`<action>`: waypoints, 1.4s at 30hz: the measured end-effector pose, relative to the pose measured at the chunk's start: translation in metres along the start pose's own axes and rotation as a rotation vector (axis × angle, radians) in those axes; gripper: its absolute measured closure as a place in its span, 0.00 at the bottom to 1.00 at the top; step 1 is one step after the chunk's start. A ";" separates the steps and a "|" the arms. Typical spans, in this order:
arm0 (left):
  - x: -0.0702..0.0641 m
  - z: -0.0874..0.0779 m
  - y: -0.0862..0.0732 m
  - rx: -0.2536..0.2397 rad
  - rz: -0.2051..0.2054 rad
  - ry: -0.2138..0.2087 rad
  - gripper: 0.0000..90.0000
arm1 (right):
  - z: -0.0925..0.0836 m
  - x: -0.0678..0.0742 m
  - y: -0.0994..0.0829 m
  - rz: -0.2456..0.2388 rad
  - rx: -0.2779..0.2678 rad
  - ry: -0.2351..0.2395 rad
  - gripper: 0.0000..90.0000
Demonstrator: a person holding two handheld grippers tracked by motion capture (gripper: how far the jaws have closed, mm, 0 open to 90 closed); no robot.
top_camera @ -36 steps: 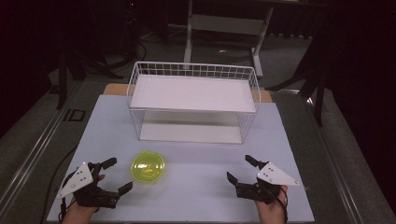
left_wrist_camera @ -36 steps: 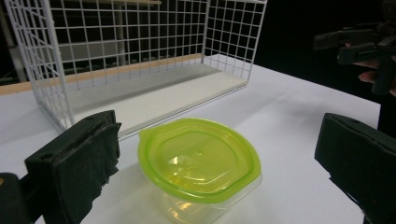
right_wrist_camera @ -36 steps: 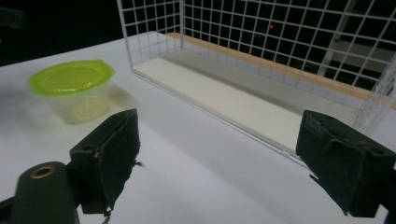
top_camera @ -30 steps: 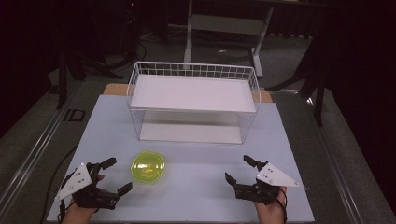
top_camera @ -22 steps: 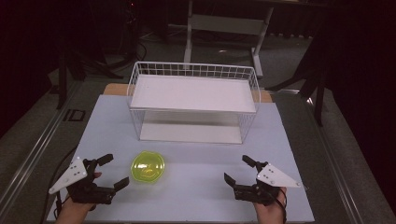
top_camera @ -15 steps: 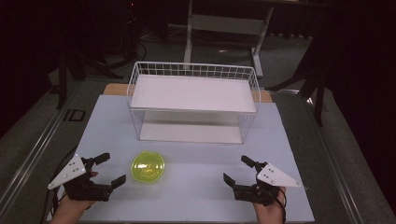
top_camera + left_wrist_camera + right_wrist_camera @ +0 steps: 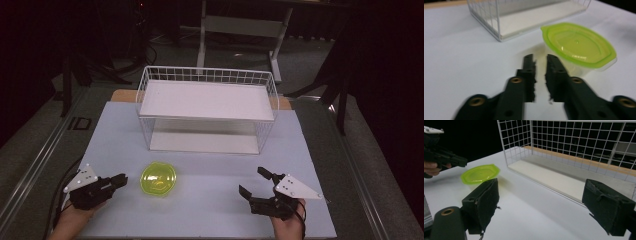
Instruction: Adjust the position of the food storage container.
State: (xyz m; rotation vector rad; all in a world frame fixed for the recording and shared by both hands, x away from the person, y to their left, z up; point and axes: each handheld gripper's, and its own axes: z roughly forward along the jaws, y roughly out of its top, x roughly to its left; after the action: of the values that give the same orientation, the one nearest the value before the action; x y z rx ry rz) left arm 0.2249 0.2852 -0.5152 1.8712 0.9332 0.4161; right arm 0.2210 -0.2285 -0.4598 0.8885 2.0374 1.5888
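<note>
Table point(image 7: 210, 205) surface, pale and flat, carries a white wire basket point(image 7: 207, 107) well beyond both grippers. Closer in sits a clear tub with a lime-green lid point(image 7: 159, 178), just ahead of the left gripper point(image 7: 121, 180) and slightly to one side of its tips, not touched. That gripper's jaws have just been closing and now stand nearly together with nothing between them. Off to the tub's other side, the right gripper point(image 7: 255, 182) holds its jaws wide apart, empty.
</note>
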 end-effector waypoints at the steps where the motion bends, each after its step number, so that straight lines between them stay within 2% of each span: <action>1: -0.001 0.003 -0.001 0.012 0.007 -0.008 0.94 | 0.000 0.000 0.000 0.000 0.000 0.000 0.16; 3: -0.004 0.009 -0.001 0.032 0.031 -0.025 0.99 | 0.000 -0.001 0.000 0.003 0.000 0.001 0.16; 5: -0.008 0.019 0.000 0.062 0.057 -0.039 1.00 | 0.000 -0.001 -0.001 0.003 0.002 0.002 0.16; 12: -0.019 0.040 0.001 0.135 0.064 -0.064 1.00 | 0.001 -0.002 -0.001 0.007 0.010 0.004 0.16; 13: -0.023 0.045 0.001 0.148 0.058 -0.084 1.00 | 0.000 -0.002 -0.001 0.009 0.010 0.007 0.16; 15: -0.025 0.047 0.001 0.157 0.071 -0.088 1.00 | 0.000 -0.002 -0.001 0.010 0.010 0.008 0.16; 21: -0.040 0.059 0.007 0.170 0.068 -0.140 1.00 | 0.000 -0.002 -0.001 0.013 0.013 0.012 0.16; 22: -0.049 0.065 0.010 0.168 0.088 -0.156 1.00 | 0.000 -0.001 -0.001 0.010 0.014 0.012 0.16; 23: -0.049 0.065 0.010 0.168 0.088 -0.156 1.00 | 0.000 -0.001 -0.001 0.010 0.014 0.012 0.16; 25: -0.057 0.072 0.013 0.177 0.113 -0.166 1.00 | 0.000 -0.001 -0.001 0.005 0.014 0.010 0.15; 27: -0.066 0.082 0.015 0.187 0.107 -0.188 1.00 | 0.000 -0.001 -0.001 0.005 0.017 0.010 0.16; 29: -0.066 0.082 0.015 0.187 0.107 -0.188 1.00 | 0.000 -0.001 -0.001 0.003 0.019 0.009 0.16; 30: -0.074 0.085 0.016 0.188 0.114 -0.225 1.00 | -0.001 -0.002 -0.002 0.007 0.015 0.009 0.16; 33: -0.075 0.083 0.016 0.196 0.138 -0.226 1.00 | -0.001 -0.003 -0.002 0.008 0.018 0.004 0.16; 34: -0.070 0.080 0.015 0.204 0.129 -0.212 1.00 | -0.001 -0.003 -0.002 0.015 0.017 0.006 0.16; 36: -0.066 0.078 0.014 0.201 0.122 -0.210 1.00 | -0.001 -0.004 -0.002 0.013 0.020 0.002 0.16; 38: -0.058 0.075 0.013 0.202 0.113 -0.174 1.00 | -0.001 -0.004 -0.002 0.012 0.019 0.003 0.16; 42: -0.038 0.076 0.015 0.191 0.064 -0.106 1.00 | -0.001 -0.004 -0.001 0.013 0.015 0.003 0.16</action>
State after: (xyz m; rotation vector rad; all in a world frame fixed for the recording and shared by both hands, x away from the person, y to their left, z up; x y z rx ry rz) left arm 0.2545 0.2063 -0.5336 2.0797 0.8686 0.2705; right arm 0.2225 -0.2319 -0.4612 0.9066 2.0525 1.5847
